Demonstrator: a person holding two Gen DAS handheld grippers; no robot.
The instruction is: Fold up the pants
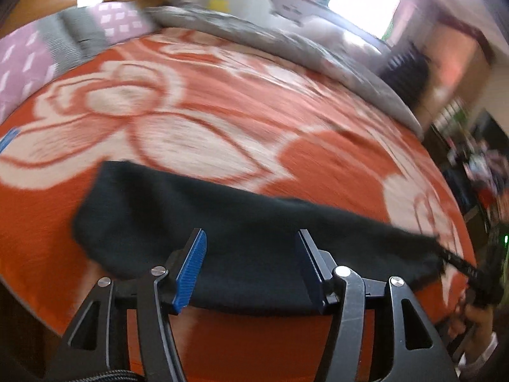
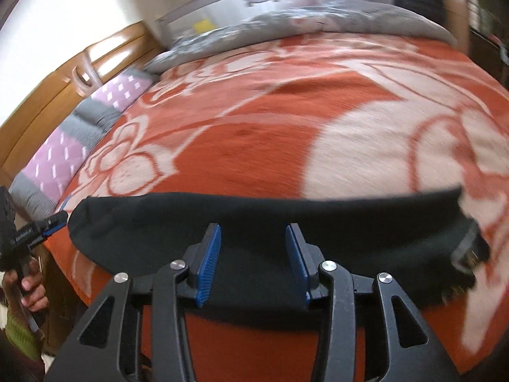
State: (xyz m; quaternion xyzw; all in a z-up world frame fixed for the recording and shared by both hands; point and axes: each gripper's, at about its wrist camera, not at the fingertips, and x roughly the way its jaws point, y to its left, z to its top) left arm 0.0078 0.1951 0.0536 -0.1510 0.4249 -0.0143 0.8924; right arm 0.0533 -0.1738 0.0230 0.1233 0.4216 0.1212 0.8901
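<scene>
Orange floral blanket [image 1: 222,127], black pants [image 1: 241,222], no legible writing

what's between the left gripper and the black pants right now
Nothing visible. The left gripper has open jaws just above the black pants, which lie flat on the orange bedspread, with no other object between them.

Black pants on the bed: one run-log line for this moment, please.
item: folded black fabric pants | on: orange floral blanket | left gripper: open, empty | right gripper: open, empty
</scene>
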